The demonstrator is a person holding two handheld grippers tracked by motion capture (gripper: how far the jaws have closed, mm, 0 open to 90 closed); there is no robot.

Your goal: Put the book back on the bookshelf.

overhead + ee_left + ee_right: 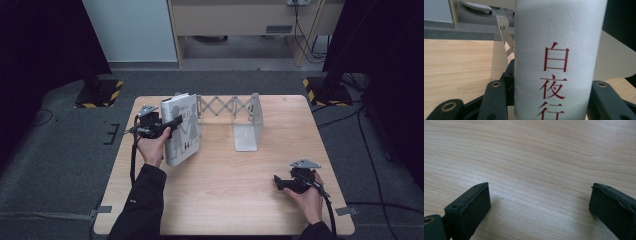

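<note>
The left gripper (172,125) is clenched on a white book (181,129), its 2 black jaws pressed against either side of the spine, where red characters run downward in the left gripper view. The book stands nearly upright at the table's (225,200) far left, just beside the left end plate of a grey expanding book rack (239,117); whether its lower edge rests on the wood is hard to tell. The right gripper (281,183) sits low over the near right of the table, jaws spread wide with only bare wood between them.
</note>
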